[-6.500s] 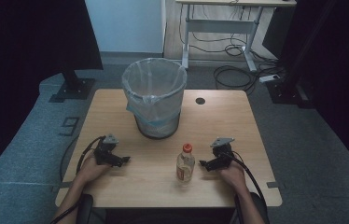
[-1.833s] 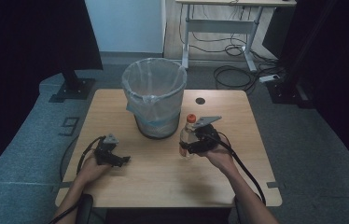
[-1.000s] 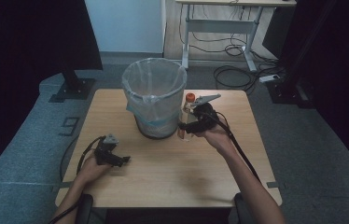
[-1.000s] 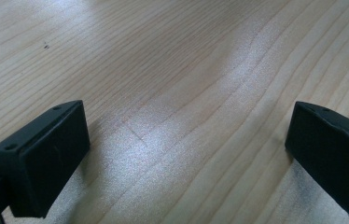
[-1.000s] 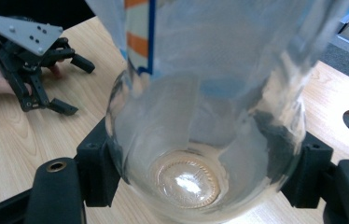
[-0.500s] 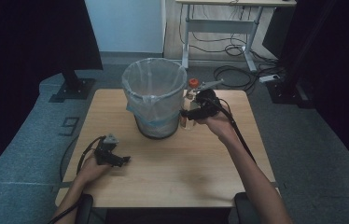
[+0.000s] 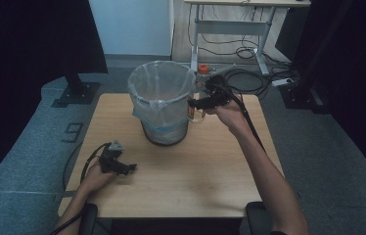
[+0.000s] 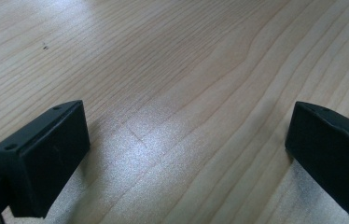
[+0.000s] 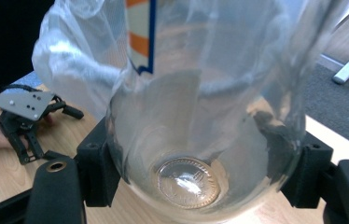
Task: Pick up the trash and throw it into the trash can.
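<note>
The right gripper clamps a clear plastic bottle between its two black jaws, holding it in the air just beside the rim of a wire waste bin lined with a thin plastic bag. In the right gripper view the jaws press both sides of the bottle's lower body, its round base turned toward the camera and an orange-and-white label above — the bag's film hangs close behind. The bottle's orange cap stands slightly above the bin's rim, bottle upright or nearly so. The bin sits at the far middle of the wooden table. Well apart, near the table's front left corner, the left gripper rests low over the tabletop, jaws spread wide with bare wood between them — nothing held.
</note>
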Action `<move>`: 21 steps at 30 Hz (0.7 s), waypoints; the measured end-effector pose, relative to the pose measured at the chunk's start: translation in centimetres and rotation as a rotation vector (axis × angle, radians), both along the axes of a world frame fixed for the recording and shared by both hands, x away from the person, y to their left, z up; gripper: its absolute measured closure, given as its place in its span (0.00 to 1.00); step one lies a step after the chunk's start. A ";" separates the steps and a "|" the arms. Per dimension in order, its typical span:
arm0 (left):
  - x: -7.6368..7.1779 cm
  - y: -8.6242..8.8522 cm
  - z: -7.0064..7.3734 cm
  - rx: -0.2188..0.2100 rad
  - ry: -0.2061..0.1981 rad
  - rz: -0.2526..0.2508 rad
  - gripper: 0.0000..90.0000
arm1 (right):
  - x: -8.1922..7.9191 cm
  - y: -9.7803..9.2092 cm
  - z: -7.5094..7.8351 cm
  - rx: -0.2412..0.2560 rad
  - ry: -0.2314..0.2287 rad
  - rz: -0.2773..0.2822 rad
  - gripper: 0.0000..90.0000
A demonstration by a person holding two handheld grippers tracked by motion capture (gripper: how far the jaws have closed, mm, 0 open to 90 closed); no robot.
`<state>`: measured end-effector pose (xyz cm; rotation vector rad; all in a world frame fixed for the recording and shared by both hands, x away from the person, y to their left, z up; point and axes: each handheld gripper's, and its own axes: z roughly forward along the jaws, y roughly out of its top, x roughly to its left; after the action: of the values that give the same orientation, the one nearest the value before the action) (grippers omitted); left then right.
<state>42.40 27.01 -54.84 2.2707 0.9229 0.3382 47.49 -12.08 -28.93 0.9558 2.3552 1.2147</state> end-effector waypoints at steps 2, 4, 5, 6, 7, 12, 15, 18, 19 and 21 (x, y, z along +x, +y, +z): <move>0.0 0.0 0.0 0.000 0.000 0.000 0.00 | 0.1 0.1 0.3 -0.002 -0.001 -0.001 0.30; 0.0 0.0 0.0 0.000 0.000 0.000 0.00 | 0.3 0.2 1.4 -0.008 -0.005 -0.001 0.30; 0.0 0.0 0.0 0.000 0.000 -0.001 0.00 | 0.4 0.2 1.7 -0.007 -0.007 -0.002 0.30; 0.0 0.0 0.0 0.000 0.000 -0.001 0.00 | 0.4 0.3 2.1 -0.005 -0.009 -0.002 0.30; 0.0 0.0 0.0 0.000 0.000 -0.001 0.00 | 0.4 0.3 2.1 -0.005 -0.009 -0.002 0.30; 0.0 0.0 0.0 0.000 -0.001 -0.003 0.00 | 0.9 0.4 3.9 -0.011 -0.001 -0.006 0.30; 0.0 0.0 0.0 0.000 -0.001 -0.003 0.00 | 1.1 0.3 4.7 -0.016 -0.002 -0.014 0.30; 0.0 0.0 0.0 0.001 -0.001 -0.003 0.00 | 1.3 0.2 5.4 -0.020 -0.007 -0.024 0.31; 0.0 0.0 0.0 0.000 -0.001 -0.003 0.00 | 1.3 0.2 5.6 -0.023 -0.010 -0.025 0.31; 0.0 0.0 0.0 0.001 -0.001 -0.004 0.00 | 1.4 0.2 6.1 -0.024 -0.015 -0.033 0.31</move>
<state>42.44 26.99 -54.84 2.2723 0.9182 0.3380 48.94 -11.88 -22.81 0.9705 2.3279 1.1751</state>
